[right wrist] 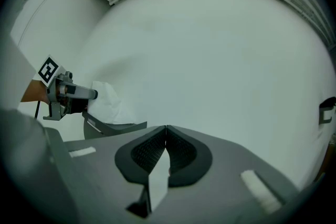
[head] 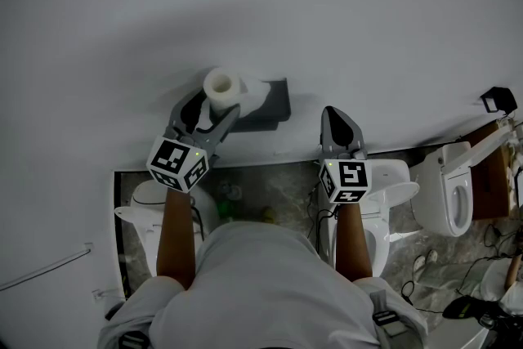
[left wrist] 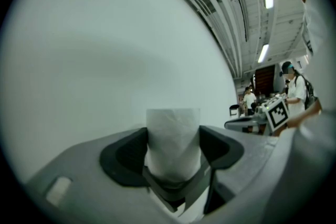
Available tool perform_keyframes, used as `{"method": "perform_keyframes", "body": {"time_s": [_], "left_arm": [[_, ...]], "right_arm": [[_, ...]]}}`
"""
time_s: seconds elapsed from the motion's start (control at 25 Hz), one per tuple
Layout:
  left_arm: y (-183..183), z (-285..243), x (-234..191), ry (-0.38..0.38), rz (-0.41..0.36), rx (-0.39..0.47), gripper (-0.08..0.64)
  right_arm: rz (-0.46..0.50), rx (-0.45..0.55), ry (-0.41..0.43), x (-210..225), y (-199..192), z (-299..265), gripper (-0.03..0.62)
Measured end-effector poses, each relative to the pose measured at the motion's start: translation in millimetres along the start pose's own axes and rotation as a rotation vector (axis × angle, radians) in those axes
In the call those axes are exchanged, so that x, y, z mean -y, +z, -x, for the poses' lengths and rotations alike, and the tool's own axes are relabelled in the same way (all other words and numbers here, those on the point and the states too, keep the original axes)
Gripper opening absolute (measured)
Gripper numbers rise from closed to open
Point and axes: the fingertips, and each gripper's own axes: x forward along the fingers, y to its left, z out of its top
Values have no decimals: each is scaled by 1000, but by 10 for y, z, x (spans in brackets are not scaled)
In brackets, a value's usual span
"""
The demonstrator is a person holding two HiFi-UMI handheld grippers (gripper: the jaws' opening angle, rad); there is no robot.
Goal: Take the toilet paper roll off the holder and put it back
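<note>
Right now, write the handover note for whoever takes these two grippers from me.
Left gripper: jaws wide, pads against both sides of the toilet paper roll.
Right gripper: shut, empty, held level to the right of the holder.
Things: the roll is at the left end of the dark holder on the wall.
Done: the roll is gripped.
Left: these views cannot tell whether it is about to come off or has just gone back. Check that it is seated before you let go.

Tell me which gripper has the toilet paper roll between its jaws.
The left gripper: its pads touch both sides of the toilet paper roll at the holder. The right gripper, jaws together and empty, is off to the side.
</note>
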Motion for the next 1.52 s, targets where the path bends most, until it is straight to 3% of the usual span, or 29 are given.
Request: {"method": "perform_keyframes", "body": {"time_s": [1.52], "left_arm": [[-54, -127, -47, 44, 15, -3, 304]], "right_arm": [[8, -8, -1, 73, -20, -13, -2]]}}
